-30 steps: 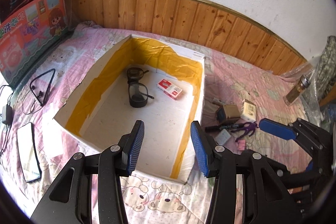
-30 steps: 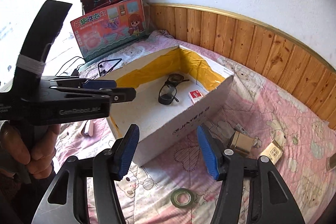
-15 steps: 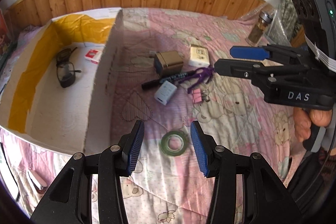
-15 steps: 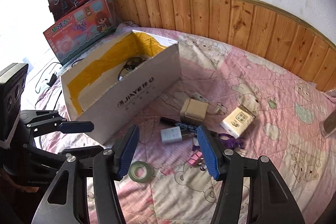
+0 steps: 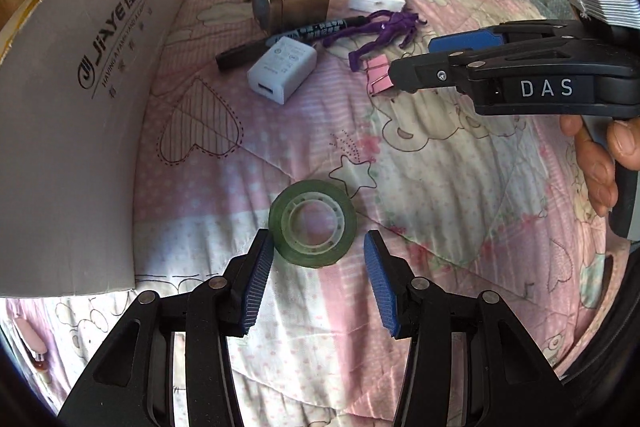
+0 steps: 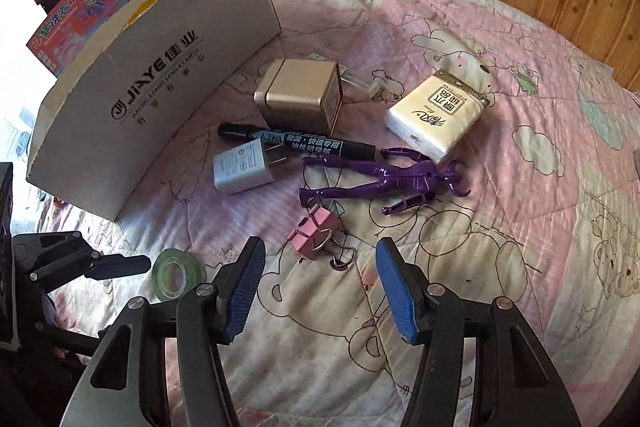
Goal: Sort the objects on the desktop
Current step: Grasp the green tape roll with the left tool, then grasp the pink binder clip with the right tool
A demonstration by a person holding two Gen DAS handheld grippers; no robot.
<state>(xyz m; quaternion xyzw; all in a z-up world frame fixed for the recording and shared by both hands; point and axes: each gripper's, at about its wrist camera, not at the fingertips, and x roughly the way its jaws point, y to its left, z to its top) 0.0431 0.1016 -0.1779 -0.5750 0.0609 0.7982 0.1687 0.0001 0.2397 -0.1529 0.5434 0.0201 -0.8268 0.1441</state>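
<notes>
Left gripper (image 5: 316, 247) is down low now, jaws wide and just opened a touch further, nothing gripped. The tape (image 5: 313, 223) sits right ahead of it in the lower middle of the left view, the left pad just beside the roll's edge, the right pad clear of it. A second ago this gripper was looking into the box (image 5: 80, 107); it has swung off to the pile on the quilt (image 5: 440, 187), and the box wall now fills the left of the frame.

Right gripper (image 6: 320, 281) has come down too, jaws spread, empty. The pink clips (image 6: 314, 233) lie just beyond its tips, centre of the right view, not between the pads yet. Behind them, toward the upper middle: the purple figure (image 6: 384, 179), the marker (image 6: 296, 141), the white charger (image 6: 244, 169), the gold cube (image 6: 300, 93) and the tissue pack (image 6: 436, 115), all on the quilt and outside the box.

So both hands have left the box and lined up on fresh items, tape for the left, clips for the right by the look of it. Most of the sorting seems undone. Next, I'd guess, a short drop and a squeeze; the flat roll may skid on the soft quilt
</notes>
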